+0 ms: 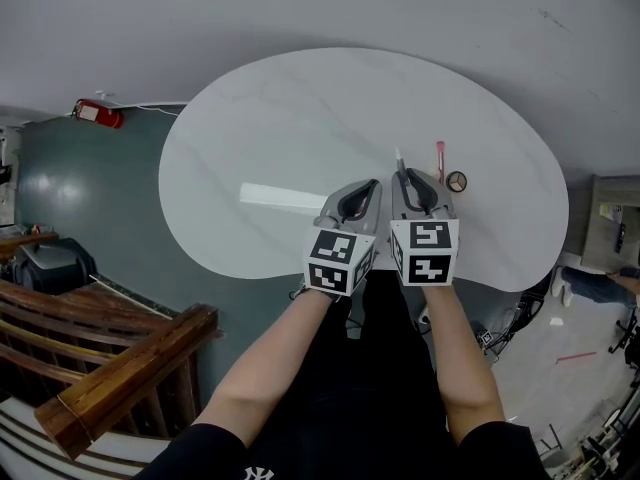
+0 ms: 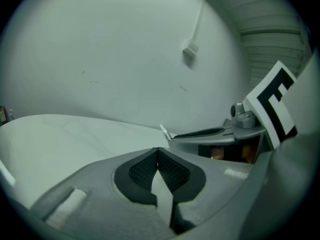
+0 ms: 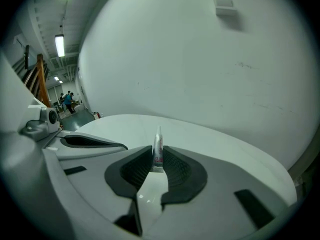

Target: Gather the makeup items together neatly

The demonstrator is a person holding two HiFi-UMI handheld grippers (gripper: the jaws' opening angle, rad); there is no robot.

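My right gripper (image 1: 403, 176) is shut on a small silver-white tube (image 3: 158, 153), which sticks out forward past the pads; its tip (image 1: 398, 157) shows over the white table (image 1: 250, 128). Just right of it on the table lie a thin pink stick (image 1: 440, 159) and a small round compact (image 1: 457, 181). Close beside the right gripper, on its left, my left gripper (image 1: 374, 184) has its pads (image 2: 170, 170) together with nothing between them. In the left gripper view the tube's tip (image 2: 164, 131) and the right gripper (image 2: 220, 134) show at the right. Both grippers hang above the table's near right part.
The table is a rounded bean shape; its near edge (image 1: 290, 273) runs just under my hands. A wooden railing (image 1: 120, 368) stands at the lower left, a red fire extinguisher (image 1: 98, 114) lies on the floor at the left, and clutter (image 1: 600, 268) sits at the right.
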